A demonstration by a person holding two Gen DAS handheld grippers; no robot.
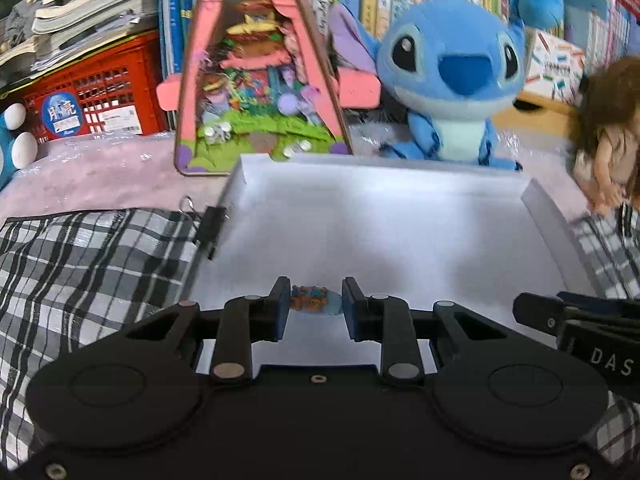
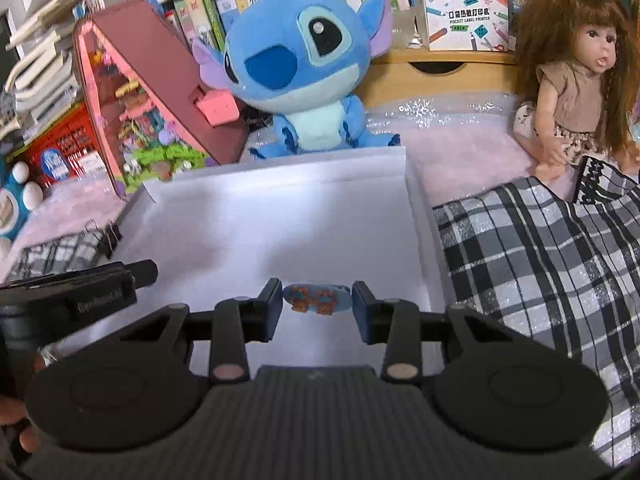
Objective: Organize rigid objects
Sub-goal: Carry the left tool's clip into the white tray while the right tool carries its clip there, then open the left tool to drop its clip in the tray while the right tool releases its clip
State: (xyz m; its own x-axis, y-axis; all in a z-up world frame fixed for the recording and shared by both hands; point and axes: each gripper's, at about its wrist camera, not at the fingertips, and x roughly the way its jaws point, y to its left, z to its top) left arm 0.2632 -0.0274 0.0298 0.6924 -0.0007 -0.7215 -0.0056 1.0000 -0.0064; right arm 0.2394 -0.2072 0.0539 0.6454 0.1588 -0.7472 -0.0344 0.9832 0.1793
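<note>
Holding a blue bear trinket (image 1: 317, 303) clamped between the left gripper (image 1: 315, 296) pads, I am hovering over the white tray (image 1: 380, 216) while the right gripper (image 2: 316, 294) is seemingly pinching a matching trinket (image 2: 317, 300); the next move, I judge, calls for lowering and letting go inside.

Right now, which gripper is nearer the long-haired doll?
Right. The right gripper is over the white tray's right half, with the doll beyond it to the right; the left gripper is over the tray's left half, farther from the doll.
</note>
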